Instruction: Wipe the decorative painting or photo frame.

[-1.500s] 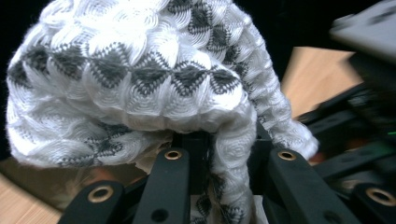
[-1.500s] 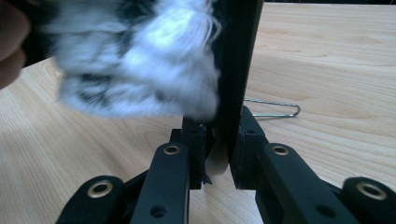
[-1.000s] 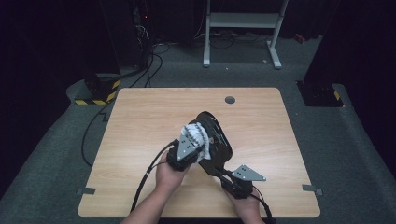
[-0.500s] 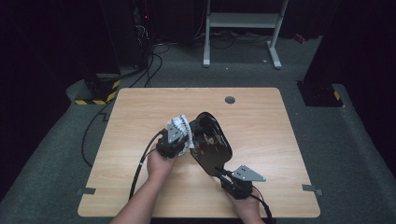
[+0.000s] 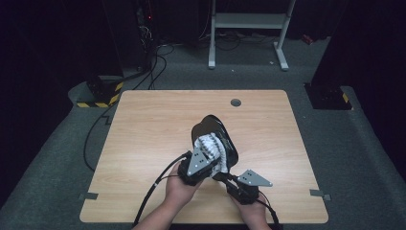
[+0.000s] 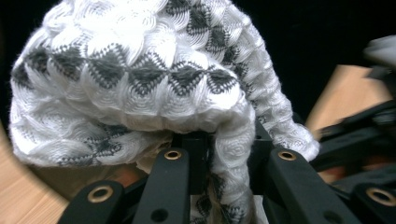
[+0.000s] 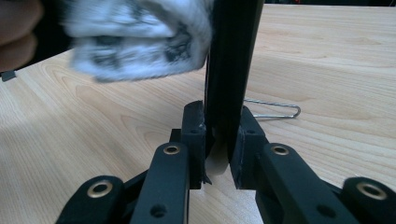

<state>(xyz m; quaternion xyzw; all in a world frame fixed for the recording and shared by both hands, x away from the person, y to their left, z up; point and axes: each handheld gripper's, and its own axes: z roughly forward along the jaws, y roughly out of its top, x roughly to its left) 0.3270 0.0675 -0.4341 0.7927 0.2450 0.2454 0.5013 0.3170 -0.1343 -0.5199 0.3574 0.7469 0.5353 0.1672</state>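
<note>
A flat black oval object (image 5: 211,125) stands on edge, tilted, over the wooden table (image 5: 153,120). My right gripper (image 5: 226,175) is shut on its lower rim; in the right gripper view the pads (image 7: 223,135) clamp the thin black edge (image 7: 233,60). A white and grey knitted cloth (image 5: 211,143) lies against the object's face. My left gripper (image 5: 210,152) is shut on it. In the left gripper view a strip of the cloth (image 6: 140,79) runs down between the jaws of the left gripper (image 6: 226,144). The cloth (image 7: 135,32) looks blurred in the right gripper view.
A thin wire loop (image 7: 280,112) lies on the table just behind the black object. A round cable hole (image 5: 235,102) sits near the table's far edge. Cables (image 5: 143,72) and a white metal stand (image 5: 249,28) are on the floor beyond.
The left gripper swung the cloth out to the left, off the black object, then came back onto its face. The right gripper stayed put with the object.
</note>
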